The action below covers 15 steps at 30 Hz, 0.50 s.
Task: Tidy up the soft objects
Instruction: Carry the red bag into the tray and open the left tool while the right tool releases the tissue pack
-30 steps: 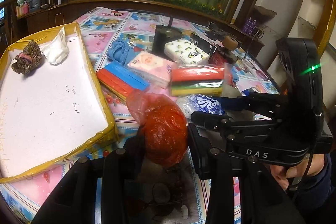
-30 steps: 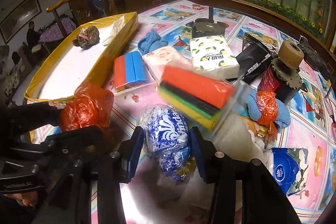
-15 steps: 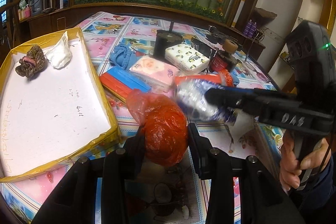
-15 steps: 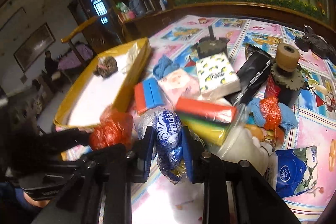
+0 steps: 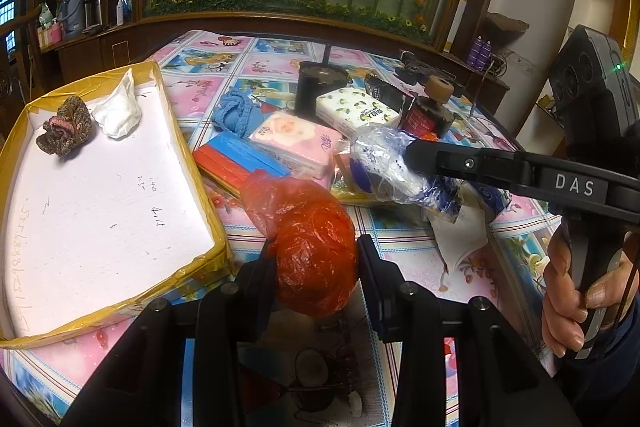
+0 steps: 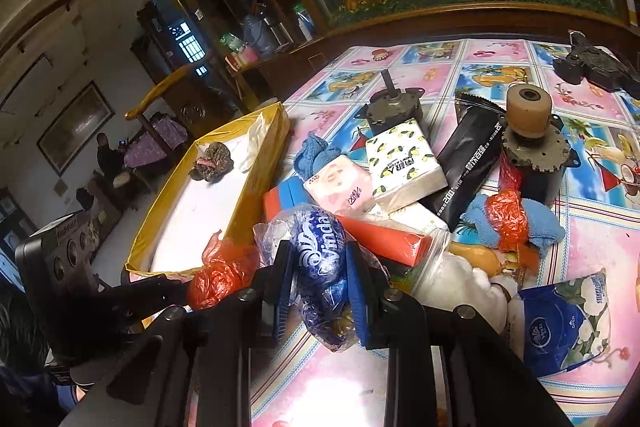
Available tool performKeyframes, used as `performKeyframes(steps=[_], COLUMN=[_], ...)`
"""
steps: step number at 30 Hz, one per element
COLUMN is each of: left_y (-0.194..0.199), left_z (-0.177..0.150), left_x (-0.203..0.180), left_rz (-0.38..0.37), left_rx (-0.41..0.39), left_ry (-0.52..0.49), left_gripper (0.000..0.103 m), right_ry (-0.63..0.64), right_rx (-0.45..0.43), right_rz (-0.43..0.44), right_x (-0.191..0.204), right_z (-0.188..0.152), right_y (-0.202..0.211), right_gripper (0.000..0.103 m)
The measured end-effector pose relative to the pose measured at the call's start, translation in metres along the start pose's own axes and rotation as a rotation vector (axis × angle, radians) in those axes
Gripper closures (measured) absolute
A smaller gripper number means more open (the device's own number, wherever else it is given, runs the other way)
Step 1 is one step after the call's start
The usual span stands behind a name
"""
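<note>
While a crumpled red bag [image 5: 316,251] is clamped between the closed jaws of the left gripper [image 5: 316,263] just above the table [image 5: 404,259], a blue Vinda bag [image 6: 320,259] is pinched by the right gripper [image 6: 320,283], whose jaws have just been closing on it. Both are held beside a yellow-rimmed tray [image 5: 208,195], in which a brown scrunchie [image 5: 66,125] and a white wad [image 5: 118,107] are seen at the far end. Beyond the grippers a heap is piled: sponges [image 5: 236,163], a pink tissue pack [image 5: 296,143], a lemon-print pack [image 5: 356,111], a blue cloth [image 5: 234,111], a black sachet [image 6: 468,167] and a motor [image 6: 532,151].
</note>
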<state>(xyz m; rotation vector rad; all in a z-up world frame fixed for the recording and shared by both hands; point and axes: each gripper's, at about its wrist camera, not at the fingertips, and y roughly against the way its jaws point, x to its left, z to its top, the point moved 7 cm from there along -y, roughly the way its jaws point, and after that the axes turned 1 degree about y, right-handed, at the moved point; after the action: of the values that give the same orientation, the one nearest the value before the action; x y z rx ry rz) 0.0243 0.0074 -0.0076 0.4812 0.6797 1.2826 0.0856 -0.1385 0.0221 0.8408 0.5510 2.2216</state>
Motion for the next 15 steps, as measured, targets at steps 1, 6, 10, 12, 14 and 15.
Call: performKeyframes(steps=[1, 6, 10, 12, 14, 15], left_y=[0.0006, 0.003, 0.0061, 0.0083, 0.0093, 0.0101], left_z=[0.0, 0.0003, 0.0, -0.0002, -0.0001, -0.0003], left_x=[-0.0004, -0.0017, -0.005, -0.0069, -0.0077, -0.0075], left_rz=[0.002, 0.017, 0.04, 0.051, 0.058, 0.062], left_rx=[-0.002, -0.012, -0.025, -0.034, -0.039, -0.042], left_ry=[-0.002, -0.012, -0.035, -0.046, -0.052, -0.054], left_gripper=[0.066, 0.066, 0.066, 0.066, 0.066, 0.066], right_ry=[0.0, 0.0, 0.001, -0.002, -0.009, -0.011], right_rx=[0.0, -0.006, -0.02, -0.028, -0.039, -0.043], right_rz=[0.001, -0.002, 0.007, 0.015, 0.02, 0.023], right_x=[-0.0005, -0.0005, 0.0012, 0.0014, 0.0013, 0.0009], right_z=[-0.0001, 0.0002, 0.0012, 0.0018, 0.0032, 0.004], right_y=[0.0004, 0.0012, 0.004, 0.006, 0.0077, 0.0087], right_gripper=[0.075, 0.075, 0.075, 0.075, 0.075, 0.075])
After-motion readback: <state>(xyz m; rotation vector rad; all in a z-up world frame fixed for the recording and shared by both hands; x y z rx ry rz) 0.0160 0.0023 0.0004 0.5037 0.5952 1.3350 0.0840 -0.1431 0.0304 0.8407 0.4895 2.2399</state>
